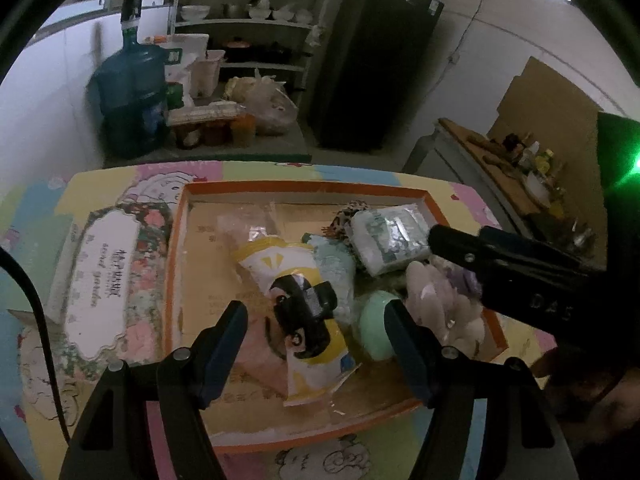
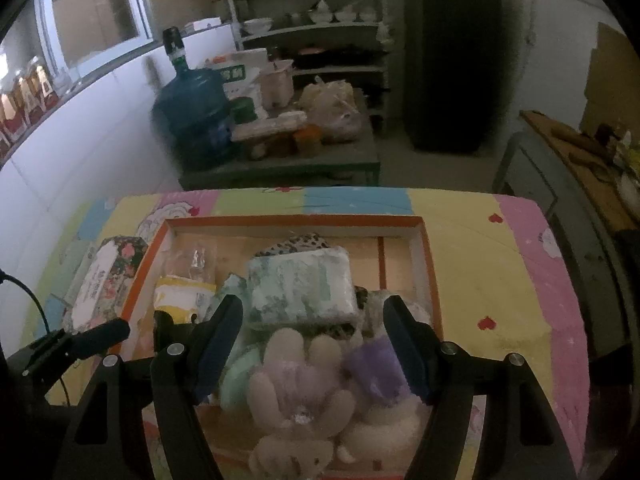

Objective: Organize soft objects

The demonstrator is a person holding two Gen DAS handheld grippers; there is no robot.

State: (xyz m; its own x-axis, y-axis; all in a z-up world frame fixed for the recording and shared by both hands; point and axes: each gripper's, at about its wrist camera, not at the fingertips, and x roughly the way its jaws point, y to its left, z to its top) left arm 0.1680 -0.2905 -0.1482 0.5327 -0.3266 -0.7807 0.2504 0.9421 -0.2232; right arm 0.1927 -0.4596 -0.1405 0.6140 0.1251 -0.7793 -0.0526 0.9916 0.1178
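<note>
An orange-rimmed shallow box (image 1: 176, 248) (image 2: 430, 264) on the table holds soft things. A yellow-and-white pouch with black print (image 1: 296, 304) (image 2: 180, 294) lies in its middle. Beside it are a mint green round pad (image 1: 374, 324) (image 2: 238, 376), a white wipes pack (image 1: 390, 238) (image 2: 302, 286), a leopard-print piece (image 2: 298, 242) and a pale plush toy with a purple part (image 2: 304, 392) (image 1: 436, 300). My left gripper (image 1: 316, 332) is open just above the pouch. My right gripper (image 2: 312, 332) is open over the plush toy and wipes pack.
A floral tissue pack (image 1: 100, 284) (image 2: 102, 280) lies left of the box on the pastel patchwork table cover (image 2: 500, 280). Behind the table stand a blue water jug (image 1: 132, 92), shelves with dishes (image 2: 316, 20), a dark fridge (image 1: 376, 64) and a cluttered counter (image 1: 520, 160) at the right.
</note>
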